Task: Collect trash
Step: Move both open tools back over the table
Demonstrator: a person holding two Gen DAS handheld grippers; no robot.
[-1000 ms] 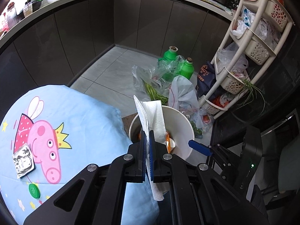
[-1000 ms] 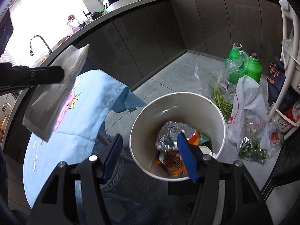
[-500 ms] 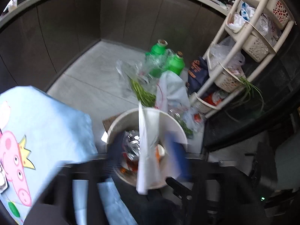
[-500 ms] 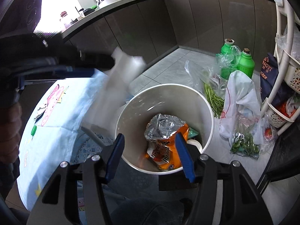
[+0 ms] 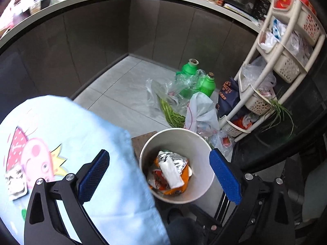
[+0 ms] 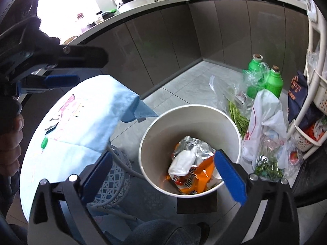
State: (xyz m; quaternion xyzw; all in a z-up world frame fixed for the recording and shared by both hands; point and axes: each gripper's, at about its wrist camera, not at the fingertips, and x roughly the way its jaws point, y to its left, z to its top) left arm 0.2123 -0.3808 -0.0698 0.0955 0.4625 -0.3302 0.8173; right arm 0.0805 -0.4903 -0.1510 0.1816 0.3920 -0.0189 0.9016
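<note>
A white round bin point(image 5: 201, 143) point(image 6: 155, 130) stands on the floor beside the table. Inside it a white tissue point(image 5: 170, 172) point(image 6: 181, 161) lies on a silver and orange snack bag point(image 5: 179, 163) point(image 6: 196, 175). My left gripper point(image 5: 161, 178) is open and empty above the bin and the table edge; it also shows in the right wrist view point(image 6: 61, 79) at the upper left. My right gripper point(image 6: 163, 175) is open and empty over the bin. On the table lie a crumpled silver wrapper point(image 5: 15, 183) and a green bottle cap point(image 6: 44, 143).
The round table has a light blue cartoon cloth point(image 5: 81, 132) point(image 6: 85, 112). Green bottles point(image 5: 190, 69), plastic bags of greens point(image 5: 171, 110) and a white bag point(image 6: 265, 118) sit on the floor. A cream basket rack point(image 5: 286, 61) stands on the right. Dark cabinets curve behind.
My left gripper opened and let go of the white tissue, which dropped into the bin onto the snack bag. The left gripper moved over the bin. The right gripper stayed open above the bin.
</note>
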